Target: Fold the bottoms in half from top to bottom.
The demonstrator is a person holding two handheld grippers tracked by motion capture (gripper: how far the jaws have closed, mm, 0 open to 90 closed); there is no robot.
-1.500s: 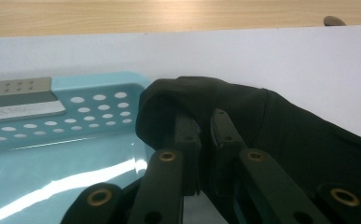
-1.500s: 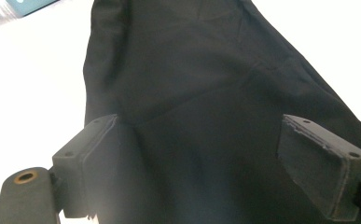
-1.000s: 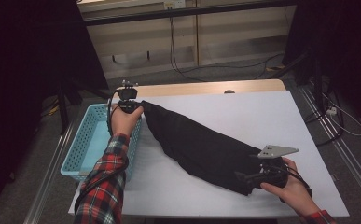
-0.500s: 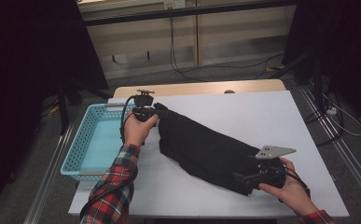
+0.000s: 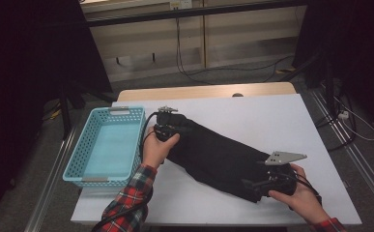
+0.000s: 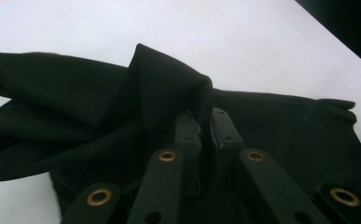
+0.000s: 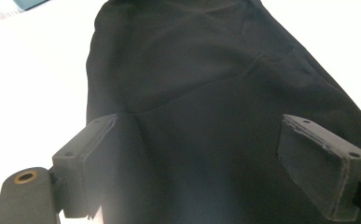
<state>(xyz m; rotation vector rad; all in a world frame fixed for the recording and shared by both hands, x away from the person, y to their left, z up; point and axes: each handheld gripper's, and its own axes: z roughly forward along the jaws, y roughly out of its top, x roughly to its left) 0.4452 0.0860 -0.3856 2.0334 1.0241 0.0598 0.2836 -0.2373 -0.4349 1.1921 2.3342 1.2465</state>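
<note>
cloth: black garment point(image 5: 221, 157) was laid diagonally, centre to lower right of frame.
left gripper point(image 5: 167, 126): clamped on its upper-left end.
right gripper point(image 5: 266, 182): jaws spread wide over its lower-right end.

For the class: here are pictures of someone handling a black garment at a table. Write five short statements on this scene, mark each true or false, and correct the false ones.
1. The left gripper pinches a fold of the black garment. True.
2. The right gripper is shut. False: its fingers stand wide apart over the cloth.
3. The garment lies in the blue basket. False: it lies on the white table.
4. The basket sits at the table's left edge. True.
5. The sleeve is plain. False: red plaid.
</note>
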